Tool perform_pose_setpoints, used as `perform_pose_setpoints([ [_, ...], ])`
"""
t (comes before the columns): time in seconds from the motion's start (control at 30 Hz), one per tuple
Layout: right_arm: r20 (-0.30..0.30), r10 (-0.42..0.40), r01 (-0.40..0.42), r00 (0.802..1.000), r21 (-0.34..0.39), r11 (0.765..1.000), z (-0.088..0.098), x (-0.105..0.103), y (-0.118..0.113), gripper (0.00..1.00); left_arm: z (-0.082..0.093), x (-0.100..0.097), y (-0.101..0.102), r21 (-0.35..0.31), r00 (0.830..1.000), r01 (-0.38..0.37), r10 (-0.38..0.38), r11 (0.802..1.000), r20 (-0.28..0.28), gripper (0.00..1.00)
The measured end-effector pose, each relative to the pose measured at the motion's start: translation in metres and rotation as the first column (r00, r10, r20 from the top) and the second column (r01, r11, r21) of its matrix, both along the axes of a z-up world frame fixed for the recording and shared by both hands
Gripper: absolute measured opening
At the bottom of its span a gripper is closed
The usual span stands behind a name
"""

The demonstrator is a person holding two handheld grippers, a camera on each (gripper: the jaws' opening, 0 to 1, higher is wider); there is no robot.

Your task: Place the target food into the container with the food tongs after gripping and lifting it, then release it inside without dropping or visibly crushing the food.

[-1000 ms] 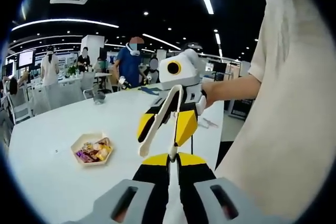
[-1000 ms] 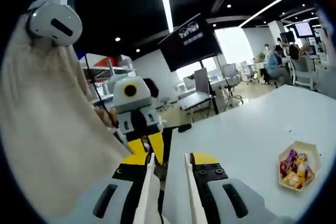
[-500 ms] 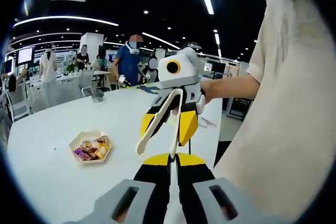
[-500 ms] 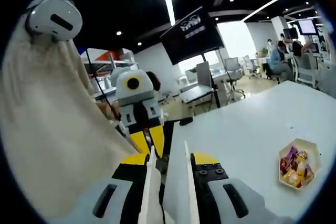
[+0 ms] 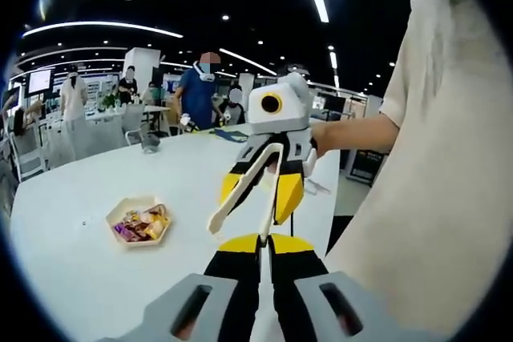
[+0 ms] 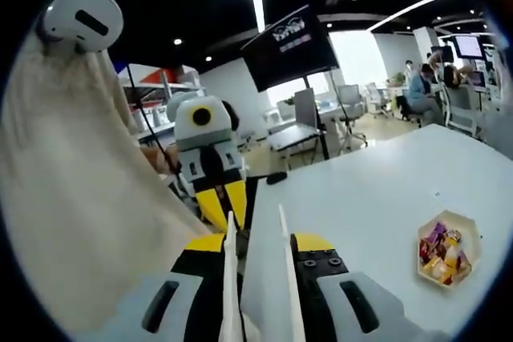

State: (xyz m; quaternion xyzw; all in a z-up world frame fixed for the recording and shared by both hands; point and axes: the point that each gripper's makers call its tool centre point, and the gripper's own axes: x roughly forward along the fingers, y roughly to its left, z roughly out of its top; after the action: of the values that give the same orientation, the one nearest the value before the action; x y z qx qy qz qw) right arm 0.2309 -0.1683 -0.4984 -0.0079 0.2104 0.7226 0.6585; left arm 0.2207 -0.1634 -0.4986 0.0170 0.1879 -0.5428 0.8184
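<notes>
1. left gripper view: the right hand-held gripper (image 5: 263,198) is raised above the white tabletop (image 5: 72,270), clamped on cream food tongs (image 5: 244,190) whose two arms splay apart, nothing between their tips.
2. the left hand-held gripper (image 5: 263,282) has its jaws close together with nothing between them.
3. right gripper view: the tong arms rise between the right jaws; the hexagonal tray (image 6: 471,234) of wrapped snacks (image 6: 441,254) sits well apart on the tabletop.
4. no separate container is clear to me (the tray may be source or goal).
5. risks: squeezing too hard would crush a snack; too loose a pinch on a slick wrapper would drop it mid-lift.
</notes>
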Motion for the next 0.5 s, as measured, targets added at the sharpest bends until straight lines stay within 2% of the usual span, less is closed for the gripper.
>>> perform_pose_setpoints([
  [0.5, 0.031, 0.009, -0.007, 0.999, -0.057, 0.998, -0.0061, -0.0015, -0.0047, 0.29, -0.0048, -0.0060, 0.0092, 0.005, 1.000, -0.017, 0.017, 1.000, -0.013, 0.00],
])
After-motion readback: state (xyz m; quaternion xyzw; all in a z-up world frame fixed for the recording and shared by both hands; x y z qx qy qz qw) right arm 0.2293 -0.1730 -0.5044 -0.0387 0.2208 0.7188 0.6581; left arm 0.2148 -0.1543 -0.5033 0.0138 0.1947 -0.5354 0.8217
